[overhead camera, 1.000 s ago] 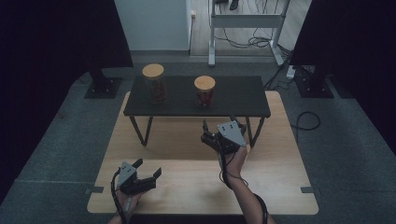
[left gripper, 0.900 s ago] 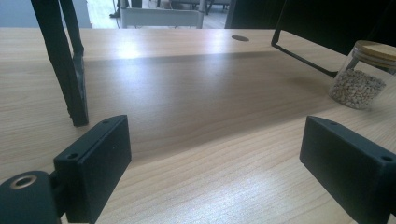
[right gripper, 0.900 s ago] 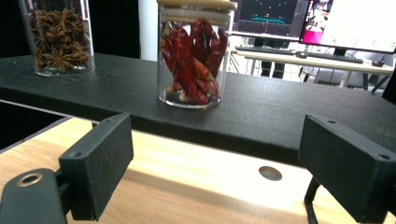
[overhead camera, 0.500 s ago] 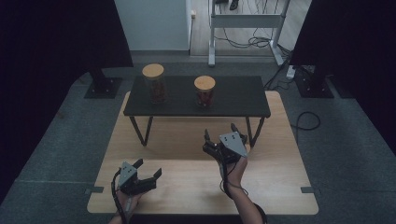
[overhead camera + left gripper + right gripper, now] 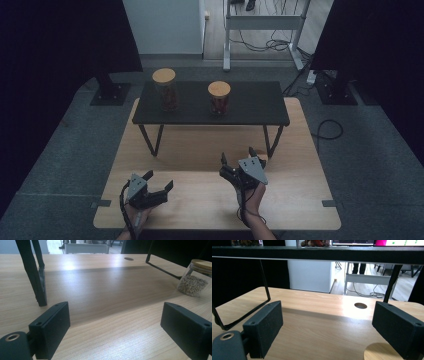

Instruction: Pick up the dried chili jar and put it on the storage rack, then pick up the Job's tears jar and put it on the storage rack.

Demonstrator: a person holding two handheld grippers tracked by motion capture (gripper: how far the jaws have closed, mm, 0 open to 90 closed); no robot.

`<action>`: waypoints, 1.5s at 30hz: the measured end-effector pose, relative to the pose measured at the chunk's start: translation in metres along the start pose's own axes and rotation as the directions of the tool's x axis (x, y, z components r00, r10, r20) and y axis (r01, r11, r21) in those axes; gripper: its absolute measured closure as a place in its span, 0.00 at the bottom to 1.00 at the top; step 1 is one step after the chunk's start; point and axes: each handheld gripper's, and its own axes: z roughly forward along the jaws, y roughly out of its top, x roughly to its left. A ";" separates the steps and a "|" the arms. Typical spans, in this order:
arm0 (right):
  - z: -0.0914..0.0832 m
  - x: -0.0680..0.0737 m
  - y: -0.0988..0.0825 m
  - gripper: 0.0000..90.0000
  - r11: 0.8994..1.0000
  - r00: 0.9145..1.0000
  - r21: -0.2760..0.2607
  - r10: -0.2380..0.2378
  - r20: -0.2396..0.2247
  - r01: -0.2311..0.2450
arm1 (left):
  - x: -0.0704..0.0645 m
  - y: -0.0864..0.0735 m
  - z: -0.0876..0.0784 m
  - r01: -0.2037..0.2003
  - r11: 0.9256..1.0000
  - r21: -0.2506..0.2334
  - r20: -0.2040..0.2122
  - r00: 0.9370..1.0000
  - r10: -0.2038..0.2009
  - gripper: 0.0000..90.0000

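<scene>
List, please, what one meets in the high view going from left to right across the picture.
Left gripper → taller glass jar with round wooden lid → shorter glass jar with round wooden lid → right gripper.

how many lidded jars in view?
3. Two stand on the black shelf: the left jar and the middle jar. A third jar, holding pale grains, sits on the wooden table in the left gripper view. More may be hidden.

Wooden-lidded glass jar (image 5: 193,280) of pale beans stands upright, closed.
</scene>
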 end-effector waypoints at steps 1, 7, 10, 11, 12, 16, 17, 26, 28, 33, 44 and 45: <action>-0.001 0.000 -0.001 0.10 1.000 1.000 0.000 0.001 -0.001 -0.001 | 0.000 0.000 0.000 0.001 1.000 0.000 0.000 1.000 -0.001 0.09; -0.006 -0.001 -0.006 0.11 1.000 1.000 0.014 0.010 -0.004 -0.010 | 0.000 0.000 0.001 -0.003 1.000 0.004 0.001 1.000 0.003 0.09; -0.008 -0.001 -0.010 0.11 1.000 1.000 0.023 0.013 -0.009 -0.013 | -0.001 0.000 0.001 -0.004 1.000 0.004 0.001 1.000 0.004 0.09; -0.009 -0.001 -0.010 0.11 1.000 1.000 0.029 0.008 -0.012 -0.007 | -0.001 0.000 0.001 -0.005 1.000 0.005 0.001 1.000 0.005 0.09; -0.009 -0.001 -0.010 0.11 1.000 1.000 0.031 0.004 -0.013 -0.003 | -0.001 0.000 0.001 -0.005 1.000 0.004 0.000 1.000 0.005 0.09; -0.010 -0.001 -0.013 0.11 0.999 1.000 0.040 0.000 -0.010 0.000 | 0.000 0.000 0.001 -0.006 1.000 0.004 0.000 1.000 0.006 0.09; -0.010 -0.001 -0.014 0.11 0.999 1.000 0.043 -0.004 -0.007 0.004 | 0.000 0.000 0.001 -0.007 1.000 0.004 0.000 1.000 0.007 0.09; -0.009 0.001 -0.019 0.11 0.998 1.000 0.063 -0.003 -0.022 0.004 | -0.001 0.000 0.001 -0.014 1.000 0.000 -0.004 1.000 0.014 0.09; -0.009 0.001 -0.019 0.11 0.998 1.000 0.063 -0.003 -0.024 0.005 | -0.001 0.000 0.001 -0.015 1.000 0.000 -0.004 1.000 0.015 0.09; -0.010 0.002 -0.018 0.11 0.998 1.000 0.059 -0.002 -0.024 0.003 | 0.001 0.001 0.002 -0.016 1.000 0.002 -0.004 1.000 0.016 0.09; -0.025 -0.003 -0.018 0.08 0.998 1.000 0.067 0.015 -0.013 -0.014 | -0.001 0.001 0.000 -0.023 1.000 -0.003 -0.005 1.000 0.023 0.09; -0.028 -0.004 -0.019 0.07 0.998 1.000 0.066 0.015 -0.009 -0.015 | -0.001 0.001 0.000 -0.023 1.000 -0.003 -0.005 1.000 0.023 0.09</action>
